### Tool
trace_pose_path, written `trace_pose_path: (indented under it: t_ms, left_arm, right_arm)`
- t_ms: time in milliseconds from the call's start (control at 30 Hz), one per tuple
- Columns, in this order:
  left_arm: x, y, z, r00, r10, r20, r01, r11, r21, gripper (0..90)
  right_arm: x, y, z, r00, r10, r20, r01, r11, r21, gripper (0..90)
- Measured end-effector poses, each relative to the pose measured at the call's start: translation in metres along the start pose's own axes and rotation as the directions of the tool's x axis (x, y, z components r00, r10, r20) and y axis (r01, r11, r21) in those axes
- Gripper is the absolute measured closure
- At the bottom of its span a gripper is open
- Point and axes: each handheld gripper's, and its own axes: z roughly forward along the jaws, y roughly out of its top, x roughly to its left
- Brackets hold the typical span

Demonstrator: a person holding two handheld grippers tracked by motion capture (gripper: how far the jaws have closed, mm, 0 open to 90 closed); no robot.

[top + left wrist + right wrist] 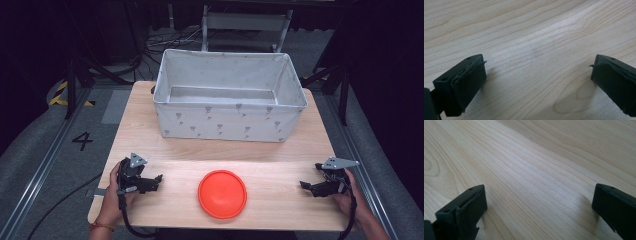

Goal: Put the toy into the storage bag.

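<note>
Orange disc (222,194) lies flat on the worktop (280,200), midway between the two claws and in front of the fabric bin (229,95). Left claw (156,180) and right claw (306,187) both rest low at the worktop's sides, jaws spread wide with nothing between them. The disc looks thin and perhaps slick, though its rim is hard to judge from above; a claw closing on that low edge could skid it away or pinch only air.
</note>
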Motion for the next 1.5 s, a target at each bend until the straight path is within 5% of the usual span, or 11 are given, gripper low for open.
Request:
trace_pose_path:
  t_ms: [767, 967, 1100, 1367, 1500]
  left_arm:
    - [0.004, -0.008, -0.007, 0.998, 0.046, 0.043, -0.046, 0.9989, 0.002, 0.2]
    - [0.004, -0.008, -0.007, 0.998, 0.046, 0.044, -0.046, 0.9989, 0.001, 0.1]
    - [0.004, -0.008, -0.007, 0.998, 0.045, 0.043, -0.046, 0.999, 0.001, 0.1]
    - [0.004, -0.008, -0.007, 0.9981, 0.044, 0.044, -0.044, 0.999, 0.0, 0.2]
    - [0.004, -0.008, -0.007, 0.998, 0.045, 0.045, -0.045, 0.999, 0.0, 0.2]
  right_arm:
    - [0.0, 0.0, -0.002, 0.9999, -0.011, -0.006, 0.011, 1.0, 0.013, 1.0]
    - [-0.001, 0.004, -0.006, 0.9997, 0.009, -0.024, -0.009, 1.0, 0.004, 21.1]
    - [0.001, 0.01, -0.009, 0.999, 0.01, -0.043, -0.01, 1.0, -0.007, 17.6]
    - [0.031, 0.043, -0.011, 0.9909, -0.067, -0.117, 0.062, 0.997, -0.046, 19.8]
    - [0.056, 0.059, -0.003, 0.9766, -0.135, -0.168, 0.131, 0.991, -0.036, 19.9]
